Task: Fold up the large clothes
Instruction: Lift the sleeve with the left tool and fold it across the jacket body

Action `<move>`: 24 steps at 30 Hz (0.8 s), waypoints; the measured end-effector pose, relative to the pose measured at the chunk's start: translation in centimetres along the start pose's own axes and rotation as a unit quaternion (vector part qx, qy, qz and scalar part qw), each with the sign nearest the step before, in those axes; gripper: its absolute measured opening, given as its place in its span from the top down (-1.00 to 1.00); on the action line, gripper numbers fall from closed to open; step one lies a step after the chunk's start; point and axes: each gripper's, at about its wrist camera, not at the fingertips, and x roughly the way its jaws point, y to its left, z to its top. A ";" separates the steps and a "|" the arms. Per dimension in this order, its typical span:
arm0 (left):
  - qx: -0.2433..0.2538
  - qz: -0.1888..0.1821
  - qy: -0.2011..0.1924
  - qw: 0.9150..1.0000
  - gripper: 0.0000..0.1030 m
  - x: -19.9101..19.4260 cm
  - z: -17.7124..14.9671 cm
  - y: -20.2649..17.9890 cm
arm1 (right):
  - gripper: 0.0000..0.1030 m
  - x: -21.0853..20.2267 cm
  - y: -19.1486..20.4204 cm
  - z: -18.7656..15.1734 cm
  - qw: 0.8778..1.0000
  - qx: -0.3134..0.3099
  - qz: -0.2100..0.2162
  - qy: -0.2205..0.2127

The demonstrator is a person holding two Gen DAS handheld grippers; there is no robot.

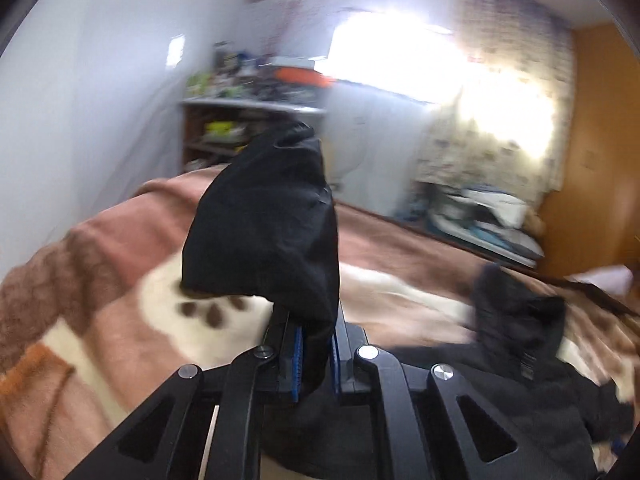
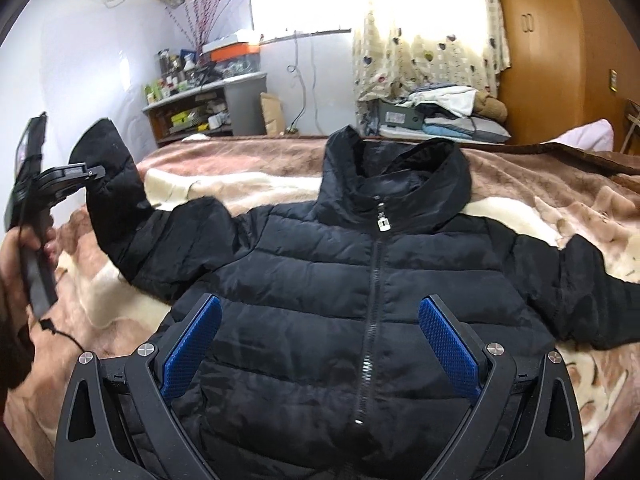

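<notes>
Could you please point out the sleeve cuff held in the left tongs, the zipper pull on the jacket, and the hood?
sleeve cuff (image 1: 260, 220), left wrist view, middle of the black fabric.
zipper pull (image 2: 383, 222), right wrist view, its silver tab.
hood (image 2: 420, 168), right wrist view, its upper rim.

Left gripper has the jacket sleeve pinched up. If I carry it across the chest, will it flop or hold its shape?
The sleeve likely flops: its cuff droops over the left gripper. The quilted padding probably keeps folds rounded and springy rather than flat. The jacket shell looks smooth and shiny, so it may slide on the blanket.
</notes>
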 end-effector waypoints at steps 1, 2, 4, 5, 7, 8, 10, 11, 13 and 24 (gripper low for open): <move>0.009 -0.008 0.001 1.000 0.79 -0.2 -0.2 -1.4 | -0.92 -0.5 -0.5 0.0 1.000 0.005 -0.003 -0.005; 0.018 -0.020 0.000 1.000 0.78 -0.6 -0.5 -3.0 | -0.92 -0.9 -0.9 -0.1 1.000 0.010 -0.006 -0.009; 0.038 -0.054 0.010 0.998 0.78 -0.9 -1.2 -6.3 | -0.92 -1.6 -1.8 -0.2 1.000 0.019 -0.011 -0.015; 0.054 -0.064 0.015 0.996 0.77 -0.9 -1.6 -8.2 | -0.92 -2.1 -2.4 -0.3 0.999 0.023 -0.015 -0.018; 0.080 -0.075 0.022 0.994 0.77 -0.8 -2.6 -11.7 | -0.92 -2.9 -3.6 -0.5 0.999 0.034 -0.022 -0.023; 0.092 -0.082 0.028 0.992 0.76 -0.6 -3.0 -13.3 | -0.92 -3.4 -4.4 -0.5 0.998 0.041 -0.026 -0.026; 0.110 -0.096 0.038 0.989 0.76 -0.6 -4.5 -16.6 | -0.92 -4.1 -5.6 -0.7 0.998 0.052 -0.033 -0.030; 0.118 -0.106 0.044 0.986 0.76 -0.7 -5.2 -18.1 | -0.92 -4.6 -6.5 -0.8 0.997 0.060 -0.038 -0.031; 0.137 -0.114 0.049 0.983 0.76 -0.9 -6.6 -20.9 | -0.92 -5.3 -7.9 -1.1 0.996 0.074 -0.049 -0.033; 0.145 -0.155 0.136 0.968 0.68 2.6 -13.8 -30.3 | -0.92 -8.7 -14.0 -2.9 0.989 0.112 -0.091 -0.037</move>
